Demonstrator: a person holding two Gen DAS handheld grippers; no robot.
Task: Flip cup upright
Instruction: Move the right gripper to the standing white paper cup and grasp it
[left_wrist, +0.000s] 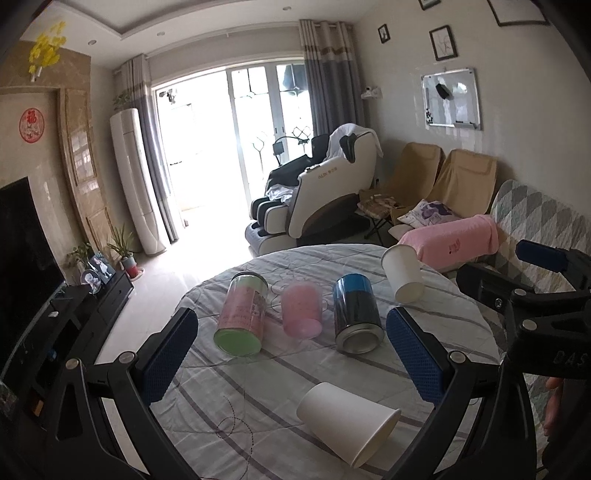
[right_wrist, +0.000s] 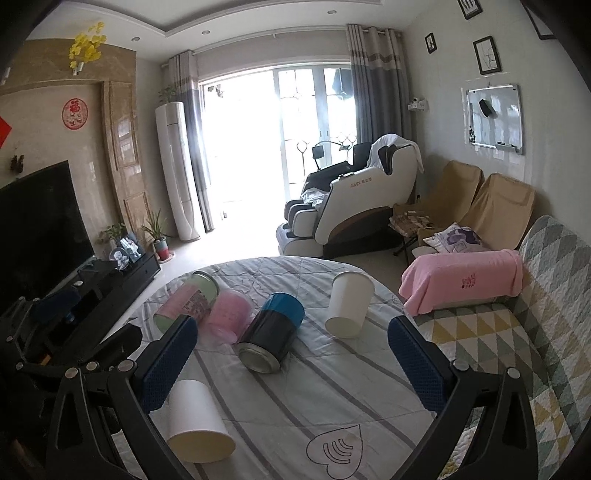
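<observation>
Two white paper cups lie on their sides on the round table with the striped cloth (left_wrist: 236, 413). The near cup (left_wrist: 347, 424) lies just below my open, empty left gripper (left_wrist: 291, 358), mouth toward the lower right; in the right wrist view it (right_wrist: 195, 424) lies by the left finger. The far cup (left_wrist: 402, 275) lies at the table's far right; in the right wrist view it (right_wrist: 349, 304) lies ahead. My right gripper (right_wrist: 291, 358) is open and empty above the table (right_wrist: 332, 406).
A pink-and-green can (left_wrist: 242, 317), a pink plastic cup (left_wrist: 301, 310) and a blue-and-black can (left_wrist: 356, 314) lie on their sides in a row mid-table. A sofa with a pink towel (right_wrist: 465, 280) stands right of the table. The right gripper's frame (left_wrist: 535, 306) shows at the right.
</observation>
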